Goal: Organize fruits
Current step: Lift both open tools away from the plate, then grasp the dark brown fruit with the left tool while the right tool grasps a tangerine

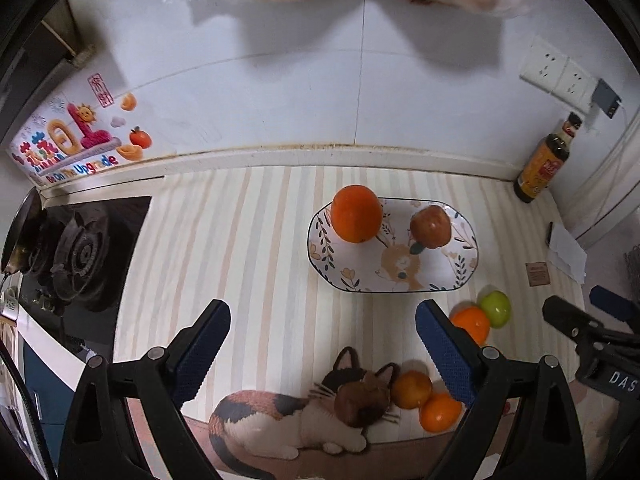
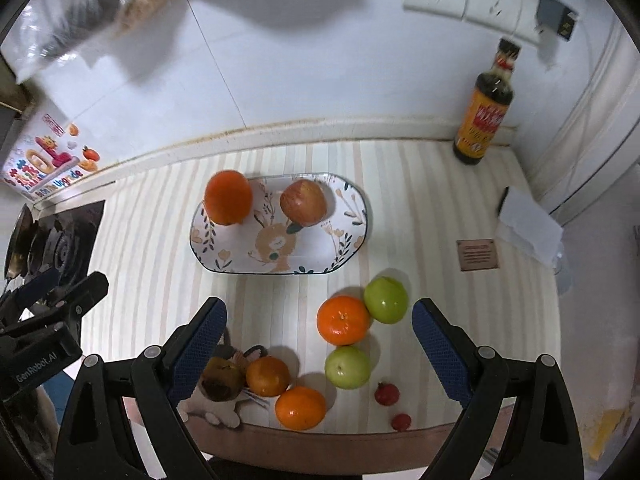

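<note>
Two fruits sit on the oval plate, a glossy ceramic dish with a dark rim and a printed rabbit and leaf pattern: a round, dimpled orange at its left end and a smooth red apple near the back rim, apart from each other. Striped cream matting covers the desk under the plate. Nearer the front edge lie the loose fruits: a mandarin touching a shiny green apple, a second green apple just below them, two smaller oranges side by side, a dark wrinkled fruit beside them, and two tiny red fruits. Part of that group rests on a flat printed cat picture. Both tools hang above the desk with nothing between their ribbed blue pads: the left gripper has its fingers spread wide, and the right gripper likewise stands wide and empty. A tall dark glass sauce bottle with an orange label stands upright against the white wall.
</note>
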The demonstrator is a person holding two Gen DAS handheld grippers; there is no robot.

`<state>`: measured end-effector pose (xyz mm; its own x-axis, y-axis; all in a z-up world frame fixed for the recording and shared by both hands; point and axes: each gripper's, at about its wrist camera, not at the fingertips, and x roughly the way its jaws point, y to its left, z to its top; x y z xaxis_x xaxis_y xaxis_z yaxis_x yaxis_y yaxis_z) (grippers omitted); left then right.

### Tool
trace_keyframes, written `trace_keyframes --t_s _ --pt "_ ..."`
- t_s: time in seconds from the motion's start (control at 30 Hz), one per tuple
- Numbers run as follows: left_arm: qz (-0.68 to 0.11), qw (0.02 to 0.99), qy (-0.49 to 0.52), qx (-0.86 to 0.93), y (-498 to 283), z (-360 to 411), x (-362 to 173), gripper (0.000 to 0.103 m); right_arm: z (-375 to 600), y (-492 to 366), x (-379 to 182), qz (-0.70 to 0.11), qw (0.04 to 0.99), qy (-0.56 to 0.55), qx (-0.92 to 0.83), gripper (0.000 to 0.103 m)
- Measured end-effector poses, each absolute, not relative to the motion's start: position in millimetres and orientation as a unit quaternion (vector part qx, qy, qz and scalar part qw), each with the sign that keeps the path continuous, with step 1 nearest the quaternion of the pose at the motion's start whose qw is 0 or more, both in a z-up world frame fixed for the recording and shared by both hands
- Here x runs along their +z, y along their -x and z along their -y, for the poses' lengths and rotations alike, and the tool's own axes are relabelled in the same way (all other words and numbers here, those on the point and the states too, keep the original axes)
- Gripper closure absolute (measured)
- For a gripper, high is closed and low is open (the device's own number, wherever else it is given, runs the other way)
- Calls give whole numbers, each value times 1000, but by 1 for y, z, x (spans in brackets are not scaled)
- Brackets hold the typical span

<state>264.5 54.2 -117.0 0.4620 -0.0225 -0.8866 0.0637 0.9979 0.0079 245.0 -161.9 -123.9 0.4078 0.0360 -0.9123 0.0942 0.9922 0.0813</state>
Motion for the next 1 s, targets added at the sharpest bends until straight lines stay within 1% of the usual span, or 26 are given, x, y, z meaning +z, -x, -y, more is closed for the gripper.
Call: trace_keyframes --t_s 0.3,0.5,0.57,0.6,0.63,0.77,0.87,1.0 --pt "-496 867 -23 -47 -233 -53 -85 8 157 -206 -77 -509 858 -67 -18 7" --pt "-507 860 -7 -56 -228 -54 -84 8 158 -194 -72 -507 857 -92 -11 7" --pt "-514 856 -8 -56 -231 -53 -90 7 162 -195 -79 -512 853 -103 -10 4" --pt "-521 851 -10 -58 -233 -52 -94 3 163 -196 -84 -517 849 -105 -12 4" --pt "-528 847 -10 -60 -236 -51 -99 2 166 -197 -90 -524 845 -108 -15 4" --pt "-553 830 -12 -70 -243 -46 -129 1 177 -203 -124 -554 822 -134 -8 4" --pt "-591 803 -28 -72 -249 -38 -167 1 184 -206 -160 -583 797 -155 -3 4" --pt "-661 745 -37 -79 -253 -31 -238 1 190 -204 -207 -619 766 -174 7 4"
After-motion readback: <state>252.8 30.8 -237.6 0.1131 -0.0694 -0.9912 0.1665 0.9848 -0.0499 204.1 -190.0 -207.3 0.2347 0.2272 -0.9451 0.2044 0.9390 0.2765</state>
